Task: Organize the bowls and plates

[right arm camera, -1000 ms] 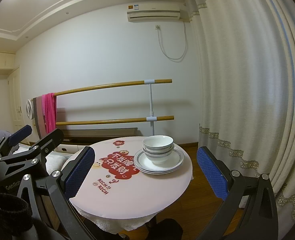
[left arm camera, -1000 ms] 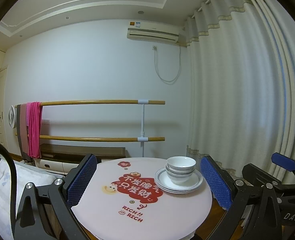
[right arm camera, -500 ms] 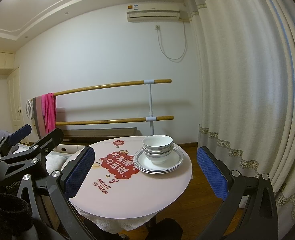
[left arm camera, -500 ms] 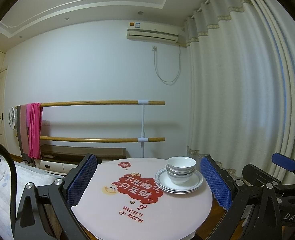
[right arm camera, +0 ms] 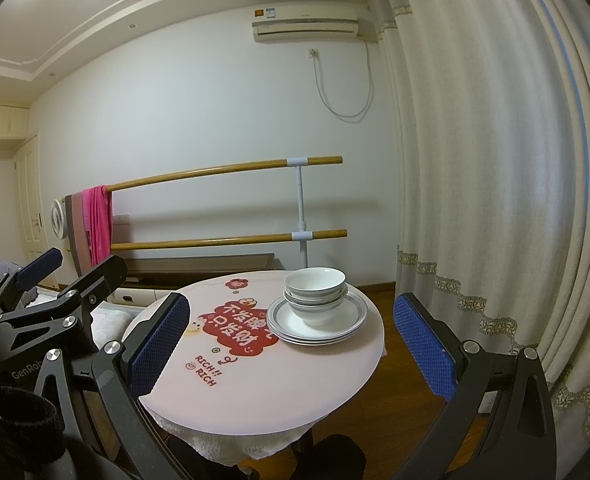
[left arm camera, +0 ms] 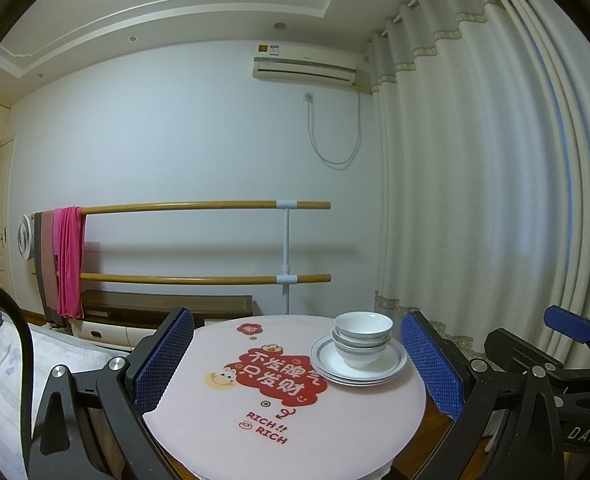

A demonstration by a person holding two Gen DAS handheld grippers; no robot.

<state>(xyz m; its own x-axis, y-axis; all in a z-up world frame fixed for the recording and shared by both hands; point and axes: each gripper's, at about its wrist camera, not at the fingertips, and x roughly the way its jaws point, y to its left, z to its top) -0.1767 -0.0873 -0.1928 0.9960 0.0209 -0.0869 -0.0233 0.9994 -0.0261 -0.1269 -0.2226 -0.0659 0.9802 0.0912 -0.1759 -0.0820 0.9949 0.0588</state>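
A stack of white bowls (left arm camera: 362,338) (right arm camera: 315,294) with grey rims sits nested on a stack of white plates (left arm camera: 391,368) (right arm camera: 347,326) at the right side of a round pink table (left arm camera: 223,420) (right arm camera: 275,396). My left gripper (left arm camera: 295,364) is open and empty, held back from the table's near edge. My right gripper (right arm camera: 291,348) is open and empty, also short of the table. The right gripper shows at the right edge of the left wrist view (left arm camera: 567,330); the left gripper shows at the left of the right wrist view (right arm camera: 39,268).
The table top carries a red printed graphic (left arm camera: 279,372). A white curtain (left arm camera: 475,200) hangs close on the right. A wooden double rail (left arm camera: 199,206) with a pink cloth (left arm camera: 69,260) stands behind by the wall. A bed (left arm camera: 35,356) lies left.
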